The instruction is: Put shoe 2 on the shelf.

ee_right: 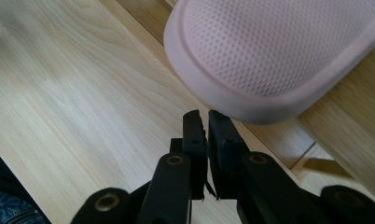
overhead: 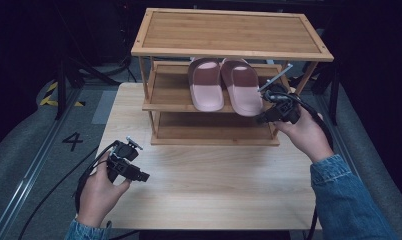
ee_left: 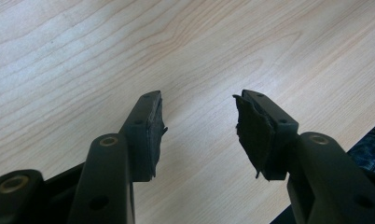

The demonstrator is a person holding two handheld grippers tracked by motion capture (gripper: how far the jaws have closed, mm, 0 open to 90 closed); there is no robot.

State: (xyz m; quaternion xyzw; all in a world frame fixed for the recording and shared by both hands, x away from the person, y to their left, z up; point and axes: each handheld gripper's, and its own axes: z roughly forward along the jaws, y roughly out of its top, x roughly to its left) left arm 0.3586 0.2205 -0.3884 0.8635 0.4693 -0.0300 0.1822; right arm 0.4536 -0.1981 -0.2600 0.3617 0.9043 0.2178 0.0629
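Matt pink foam slippers (overhead: 224, 82) with dimpled footbeds on a smooth bamboo rack (overhead: 229, 32)

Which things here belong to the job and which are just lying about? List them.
In the job: pink slippers, side by side on the rack's middle shelf; right gripper, shut, beside the right slipper's heel.
Standing by: left gripper, open over the table.

A light wooden table (overhead: 209, 190) carries a three-tier bamboo shoe rack (overhead: 229, 35) standing at its far edge, toward twelve o'clock. Two pink slippers (overhead: 224, 85) lie side by side on the rack's middle shelf (overhead: 164, 97), heels toward six o'clock. The top and bottom tiers hold nothing.
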